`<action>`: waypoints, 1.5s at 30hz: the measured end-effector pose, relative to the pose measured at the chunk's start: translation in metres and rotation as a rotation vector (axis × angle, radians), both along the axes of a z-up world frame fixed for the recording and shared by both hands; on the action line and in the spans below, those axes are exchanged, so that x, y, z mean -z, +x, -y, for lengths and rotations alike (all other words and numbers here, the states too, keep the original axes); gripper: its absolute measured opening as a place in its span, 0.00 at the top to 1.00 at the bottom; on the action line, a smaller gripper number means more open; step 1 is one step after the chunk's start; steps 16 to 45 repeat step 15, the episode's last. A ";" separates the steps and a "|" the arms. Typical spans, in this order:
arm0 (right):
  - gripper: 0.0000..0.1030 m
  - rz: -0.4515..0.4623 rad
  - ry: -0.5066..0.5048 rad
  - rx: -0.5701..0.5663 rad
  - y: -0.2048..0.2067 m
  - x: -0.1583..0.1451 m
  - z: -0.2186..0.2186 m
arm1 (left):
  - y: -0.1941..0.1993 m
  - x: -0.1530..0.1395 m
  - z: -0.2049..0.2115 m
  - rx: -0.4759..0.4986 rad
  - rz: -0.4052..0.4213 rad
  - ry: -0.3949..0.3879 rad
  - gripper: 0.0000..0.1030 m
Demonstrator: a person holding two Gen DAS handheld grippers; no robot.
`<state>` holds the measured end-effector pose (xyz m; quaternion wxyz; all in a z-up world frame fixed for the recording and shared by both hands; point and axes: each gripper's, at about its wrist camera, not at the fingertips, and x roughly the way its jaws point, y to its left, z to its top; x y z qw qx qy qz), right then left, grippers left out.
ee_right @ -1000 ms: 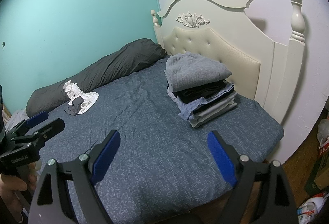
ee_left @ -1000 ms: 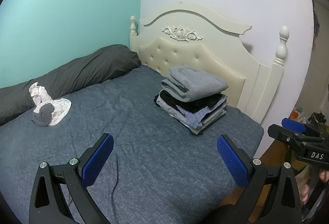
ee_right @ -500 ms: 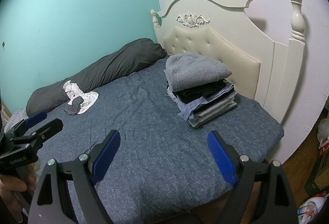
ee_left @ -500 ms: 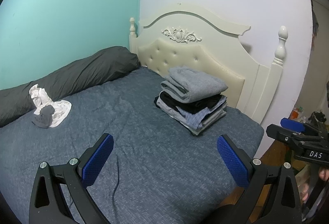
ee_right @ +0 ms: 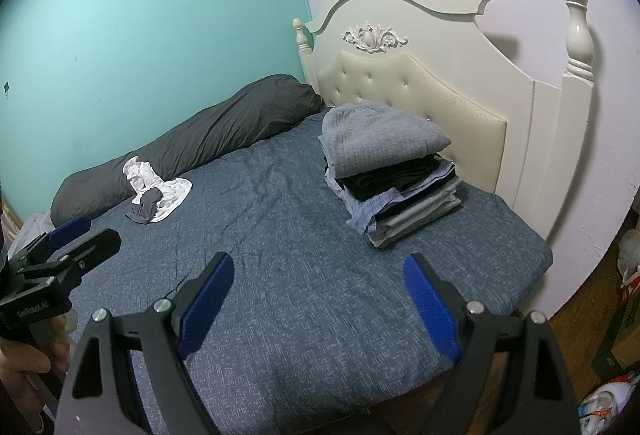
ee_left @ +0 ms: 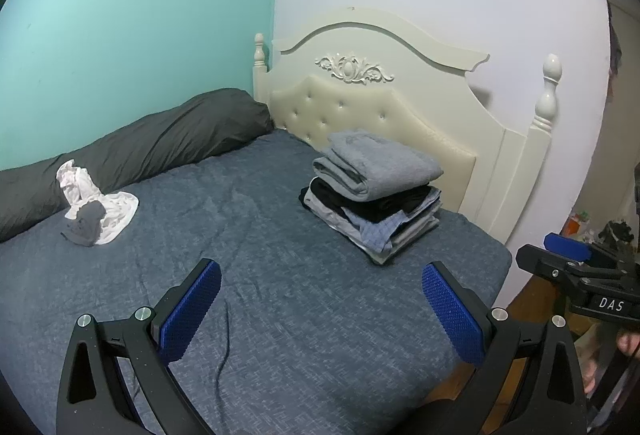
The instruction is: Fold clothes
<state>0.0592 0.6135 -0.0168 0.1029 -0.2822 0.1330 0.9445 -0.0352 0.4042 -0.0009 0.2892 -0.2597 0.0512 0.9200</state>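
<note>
A stack of folded clothes [ee_left: 374, 191] [ee_right: 390, 175], grey garment on top, rests on the blue-grey bed [ee_left: 260, 275] near the headboard. A crumpled white garment [ee_left: 108, 203] [ee_right: 160, 183] with a dark grey piece [ee_left: 86, 225] [ee_right: 146, 209] on it lies by the bolster. My left gripper [ee_left: 320, 307] hovers open and empty above the bed's near part; it also shows at the left edge of the right wrist view, left gripper [ee_right: 66, 239]. My right gripper [ee_right: 320, 295] is open and empty, beside the left one; its tip, the right gripper [ee_left: 560, 255], reaches in from the right.
A long dark grey bolster [ee_left: 152, 143] [ee_right: 208, 131] runs along the teal wall. The cream headboard [ee_left: 400, 91] [ee_right: 440, 75] with posts stands behind the stack. Wooden floor with clutter [ee_right: 624, 315] lies right of the bed. A hand [ee_right: 24, 355] grips the left tool.
The left wrist view has shifted slightly, with the bed and stack sitting a little lower in frame. Both grippers stay open and nothing on the bed has moved.
</note>
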 end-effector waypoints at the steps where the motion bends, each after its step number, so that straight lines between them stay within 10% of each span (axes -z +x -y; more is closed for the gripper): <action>1: 0.15 0.000 -0.001 0.001 0.001 0.000 0.000 | 0.000 0.000 0.000 0.002 0.002 0.002 0.00; 45: 0.15 0.003 -0.006 0.003 0.001 0.002 -0.002 | 0.001 0.000 0.002 0.006 0.004 0.008 0.00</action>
